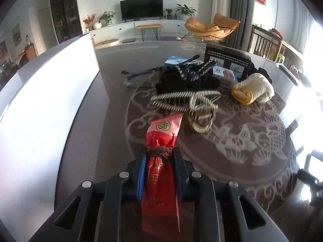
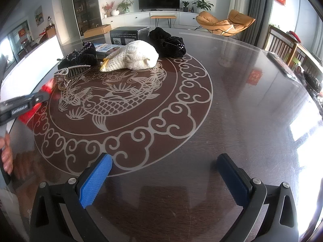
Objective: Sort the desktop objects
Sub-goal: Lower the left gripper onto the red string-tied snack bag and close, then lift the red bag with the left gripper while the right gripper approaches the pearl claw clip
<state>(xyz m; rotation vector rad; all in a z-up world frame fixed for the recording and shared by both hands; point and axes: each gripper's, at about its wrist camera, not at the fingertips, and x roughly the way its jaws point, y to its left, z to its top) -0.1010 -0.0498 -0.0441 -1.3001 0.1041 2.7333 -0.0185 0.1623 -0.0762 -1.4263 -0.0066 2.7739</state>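
Note:
My left gripper [image 1: 159,151] is shut on a red paper packet [image 1: 164,131] tied with brown twine, its blue pads pressing just below the knot. The packet's top points toward a rhinestone hair claw clip [image 1: 187,100] lying on the dark round table [image 1: 242,161]. In the right wrist view the left gripper [image 2: 44,95] comes in from the left edge with the red packet [image 2: 47,86] beside the claw clip [image 2: 68,72]. My right gripper [image 2: 164,161] hangs open over bare tabletop with nothing between its fingers.
Behind the clip lie black knitted items [image 1: 181,76], a white cotton glove [image 1: 254,88], a black box [image 1: 226,60], small blue-and-white boxes [image 1: 175,60] and a black cloth [image 2: 167,42]. A white panel [image 1: 40,100] stands along the left. A person's hand [image 2: 7,151] shows at the left edge.

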